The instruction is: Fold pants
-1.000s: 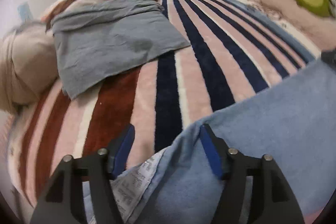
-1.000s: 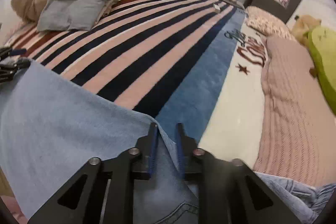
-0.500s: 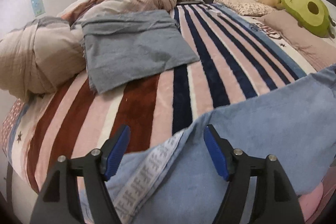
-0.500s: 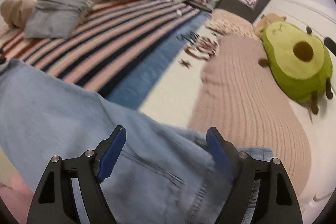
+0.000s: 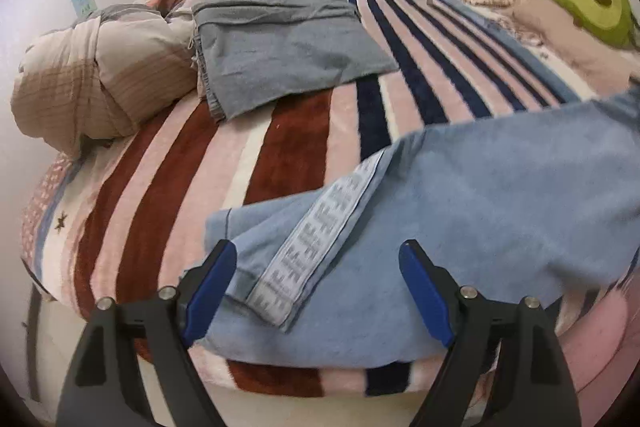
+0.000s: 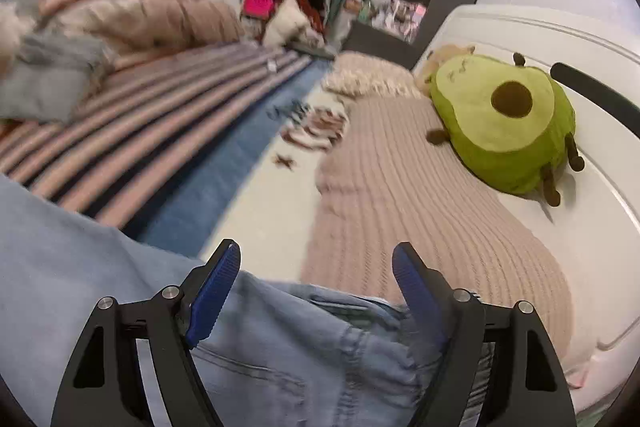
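Pants [image 5: 472,195]: light blue denim, lying folded across the near edge of the bed [image 5: 288,131], on its striped blanket [image 5: 160,187]. In the left wrist view we saw a patterned inner band [image 5: 316,239] turned outward at the near left corner. In the right wrist view the pants [image 6: 280,343] showed a seam and a frayed edge.

Step in hand: by our judgement, a release after one fold, with both claws drawing clear of the cloth before the next fold.

Left claw [image 5: 316,295]: its jaws had just been opening and stood wide. The folded corner lay between and below the blue pads [image 5: 208,287], but neither pad pressed on it. We held nothing with it.

Right claw [image 6: 316,295]: its jaws had just been opening and stood wide over the denim, with no cloth pinched. We held nothing here either.

Position relative to claws: the pants lay directly beneath both claws and stretched between them. The bulk ran to the right of the left claw and to the left of the right claw.

Method: we would lift each claw straight off so that no pad drags the top layer. We would check that the edges lie even and flatten the turned-out band before gripping again at the outer corners.

Other items: a folded grey garment [image 5: 280,43] lay well apart, further up the bed. An avocado plush toy [image 6: 504,123] rested beside the headboard.
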Demonstrator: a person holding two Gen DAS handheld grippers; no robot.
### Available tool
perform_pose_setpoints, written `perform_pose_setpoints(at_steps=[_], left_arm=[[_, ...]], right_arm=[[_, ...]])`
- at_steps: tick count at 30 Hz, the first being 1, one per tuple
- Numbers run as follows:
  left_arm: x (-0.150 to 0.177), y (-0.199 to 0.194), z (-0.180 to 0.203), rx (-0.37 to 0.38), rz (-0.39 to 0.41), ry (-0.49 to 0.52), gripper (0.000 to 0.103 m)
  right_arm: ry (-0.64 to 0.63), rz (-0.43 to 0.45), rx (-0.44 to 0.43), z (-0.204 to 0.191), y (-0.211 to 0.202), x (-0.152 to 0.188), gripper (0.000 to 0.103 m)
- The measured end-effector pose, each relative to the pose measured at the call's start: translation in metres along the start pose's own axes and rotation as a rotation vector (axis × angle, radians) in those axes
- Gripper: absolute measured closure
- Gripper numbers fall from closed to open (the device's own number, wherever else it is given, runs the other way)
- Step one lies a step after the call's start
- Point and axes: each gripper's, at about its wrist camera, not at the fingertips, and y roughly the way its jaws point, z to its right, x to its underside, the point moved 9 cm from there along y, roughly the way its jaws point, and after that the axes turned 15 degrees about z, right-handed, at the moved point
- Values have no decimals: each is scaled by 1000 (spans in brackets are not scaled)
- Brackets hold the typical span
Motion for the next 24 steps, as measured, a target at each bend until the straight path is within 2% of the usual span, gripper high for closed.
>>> perform_pose_setpoints(at_steps=[4,6,8,10,13,17,20,24], left_arm=[[15,12,0,-47,-48,61,22],[16,18,-8,-121,-47,86,23],[12,25,-21,-206,-26,117,29],[7,34,-37,-244,-23,104,53],[2,48,-53,-206,-23,12,73],[-15,57,-67,-218,43,-29,70],[-28,66,-83,-271,82,-51,69],[-22,85,-105,-302,44,-62,68]], right_arm=[[25,32,-92,-25,-16,-12,27],[20,39,-126,-38,-23,-16,27],[25,46,-148,-48,-31,-20,27],[44,45,-174,-56,-37,-23,27],[56,41,-190,-63,-45,-29,27],[72,27,-190,-70,-54,-35,27],[102,1,-202,-73,-56,-33,27],[124,-32,-208,-79,-50,-29,27]])
